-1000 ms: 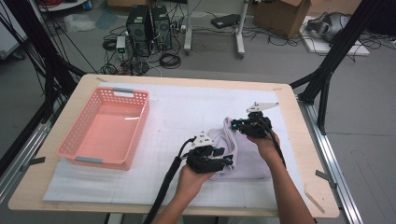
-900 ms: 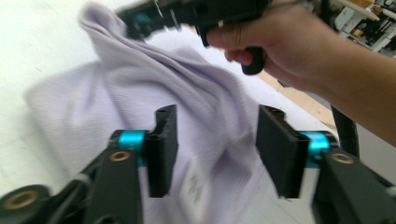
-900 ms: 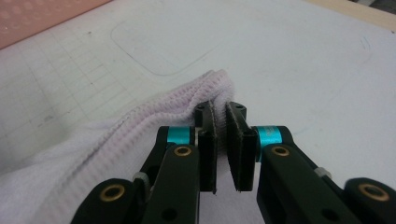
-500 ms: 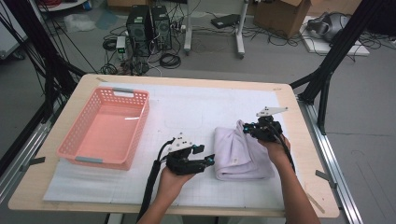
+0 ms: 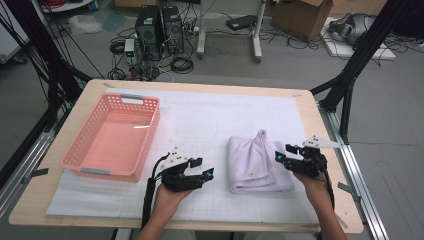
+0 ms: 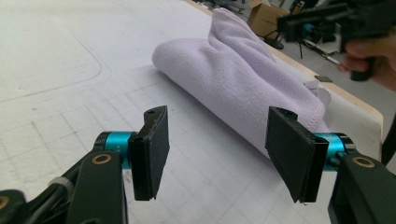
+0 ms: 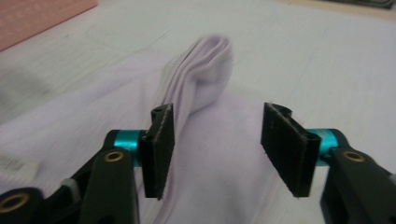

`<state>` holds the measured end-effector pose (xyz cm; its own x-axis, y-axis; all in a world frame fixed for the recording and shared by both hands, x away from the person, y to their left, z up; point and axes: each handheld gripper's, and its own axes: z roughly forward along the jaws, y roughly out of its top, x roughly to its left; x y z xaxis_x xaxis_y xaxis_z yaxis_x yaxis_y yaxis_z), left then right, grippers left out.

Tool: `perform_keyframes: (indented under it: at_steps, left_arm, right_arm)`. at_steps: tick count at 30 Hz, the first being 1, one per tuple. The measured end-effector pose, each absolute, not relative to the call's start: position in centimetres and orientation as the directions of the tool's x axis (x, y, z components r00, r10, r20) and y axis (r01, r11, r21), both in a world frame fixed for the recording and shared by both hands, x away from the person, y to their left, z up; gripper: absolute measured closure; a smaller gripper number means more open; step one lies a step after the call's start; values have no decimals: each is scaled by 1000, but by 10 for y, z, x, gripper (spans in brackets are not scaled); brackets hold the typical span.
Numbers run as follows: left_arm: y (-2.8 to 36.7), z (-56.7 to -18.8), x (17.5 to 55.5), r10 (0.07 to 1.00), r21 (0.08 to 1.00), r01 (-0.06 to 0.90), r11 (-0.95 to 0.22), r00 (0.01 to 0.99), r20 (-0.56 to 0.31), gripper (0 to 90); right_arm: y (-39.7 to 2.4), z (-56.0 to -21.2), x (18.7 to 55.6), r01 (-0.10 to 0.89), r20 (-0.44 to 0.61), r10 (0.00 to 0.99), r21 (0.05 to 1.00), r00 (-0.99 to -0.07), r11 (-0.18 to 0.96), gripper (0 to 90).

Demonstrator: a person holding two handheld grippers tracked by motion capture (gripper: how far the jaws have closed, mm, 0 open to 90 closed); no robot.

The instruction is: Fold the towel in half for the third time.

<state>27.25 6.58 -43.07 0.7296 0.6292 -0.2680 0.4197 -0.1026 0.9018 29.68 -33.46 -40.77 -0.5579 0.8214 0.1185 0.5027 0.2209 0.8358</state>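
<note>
High view: a folded pale-lilac terry towel (image 5: 257,165) lies on the white gridded mat (image 5: 210,120) that covers the light wooden table (image 5: 305,107), right of the mat's middle.
Towel shape: folded into a thick pad, rolled edge toward the person, one corner standing up in a soft peak at the far side.
Left gripper (image 5: 204,167): held low over the mat just left of the towel, apart from it; its jaws have just been opening and stand wide with nothing between them.
Left gripper view: the two black pads (image 6: 154,149) frame bare mat, and the towel (image 6: 243,79) lies beyond them, slanting off to the right.
Right gripper (image 5: 282,152): at the towel's right edge, over the cloth; its jaws have just been opening and stand apart, pressing on nothing.
Right gripper view: the towel's raised fold (image 7: 201,79) stands just ahead of the left pad; whether that pad brushes the cloth I cannot tell.
Pink plastic lattice basket (image 5: 112,137): on the left part of the mat, well apart from the towel.
</note>
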Motion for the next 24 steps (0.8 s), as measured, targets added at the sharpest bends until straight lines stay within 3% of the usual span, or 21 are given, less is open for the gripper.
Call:
perform_keyframes:
  at_steps: [5,9,12,15,24]
  left_arm:
    - [71,-431,271,626,905,407,-120,739,-250,394]
    - [77,-432,269,628,905,406,-126,739,-244,393]
    - [82,-433,267,633,903,411,-125,734,-246,393]
    - [88,-435,264,643,901,418,-116,723,-253,393]
    - [99,-433,260,667,904,420,-76,696,-267,395]
  right_arm:
    - [-322,-424,279,544,173,791,808,-586,226,336]
    - [-312,-431,281,565,200,786,796,-585,217,345]
    - [-308,-440,285,606,230,788,766,-570,214,511]
    - [-311,-442,283,618,267,778,763,-569,190,789]
    - [-338,-416,256,601,215,836,783,-505,162,813]
